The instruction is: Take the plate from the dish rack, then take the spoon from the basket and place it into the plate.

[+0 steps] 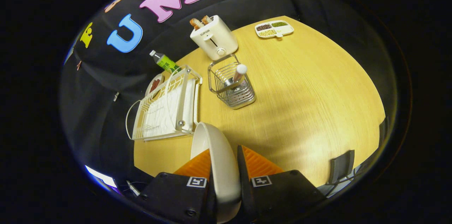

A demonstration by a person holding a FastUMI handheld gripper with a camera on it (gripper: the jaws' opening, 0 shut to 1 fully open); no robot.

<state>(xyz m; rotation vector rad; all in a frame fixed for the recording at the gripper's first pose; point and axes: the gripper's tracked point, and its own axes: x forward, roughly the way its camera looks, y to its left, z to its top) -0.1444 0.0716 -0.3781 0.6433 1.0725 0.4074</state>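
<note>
My gripper (223, 160) was closed to a narrow gap on the white plate (219, 160), which stood on edge between my two fingers, one pressing each face, above the wooden table (310, 104). Ahead and to the left lay the white dish rack (166, 107); straight beyond the fingers the spoon (239, 72) stood in the wire basket (233, 88), and behind it a toaster (214, 37) marked "SUPOR".

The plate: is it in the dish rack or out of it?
Out. The plate stands on edge between the claw fingers, which press both faces; the dish rack lies beyond.
</note>
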